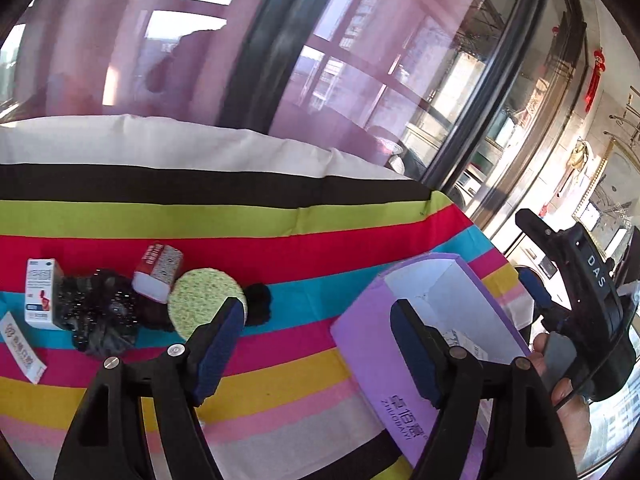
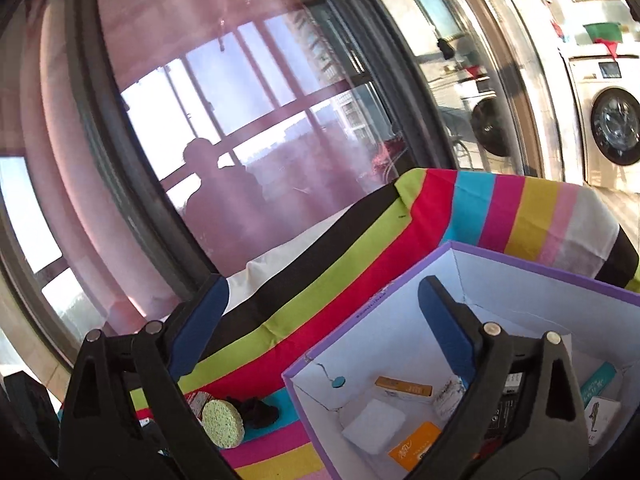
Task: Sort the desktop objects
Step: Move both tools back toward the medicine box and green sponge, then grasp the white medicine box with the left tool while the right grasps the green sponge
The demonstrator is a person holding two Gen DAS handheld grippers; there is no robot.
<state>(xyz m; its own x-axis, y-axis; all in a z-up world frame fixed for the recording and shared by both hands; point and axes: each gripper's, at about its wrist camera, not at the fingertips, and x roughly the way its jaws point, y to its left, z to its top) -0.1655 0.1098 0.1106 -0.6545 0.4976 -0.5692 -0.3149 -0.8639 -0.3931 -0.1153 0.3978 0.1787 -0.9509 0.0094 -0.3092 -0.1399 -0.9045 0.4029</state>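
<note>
A table under a striped cloth [image 1: 280,216] carries the loose things and a purple box [image 1: 384,360] with white inner walls, standing at the cloth's right end.

The left gripper [image 1: 316,348] has its blue-padded fingers [image 1: 218,348] spread, nothing between them but cloth; its right finger stands in front of the box's near wall. Beyond the left finger lies a round green sponge [image 1: 206,300], with a small black cloth lump [image 1: 260,304] just beside it on the right. To the sponge's left sit a red and white packet [image 1: 158,276], a crumpled black bag [image 1: 100,320], an upright white box with blue print [image 1: 40,292], and at the edge a flat white sachet [image 1: 22,346].

The right gripper [image 2: 320,328] is also spread wide and holds nothing — its right finger hangs over the open box [image 2: 520,272], its left over the cloth. In the left wrist view this gripper shows at the right edge, a hand [image 1: 568,400] wrapped around its grip.

Inside the box lie a white pad [image 2: 374,426], an orange packet [image 2: 412,446], a slim yellow-brown carton [image 2: 402,387], a teal strip [image 2: 598,382] and what may be a small printed card [image 2: 602,418] — that corner is half hidden.
</note>
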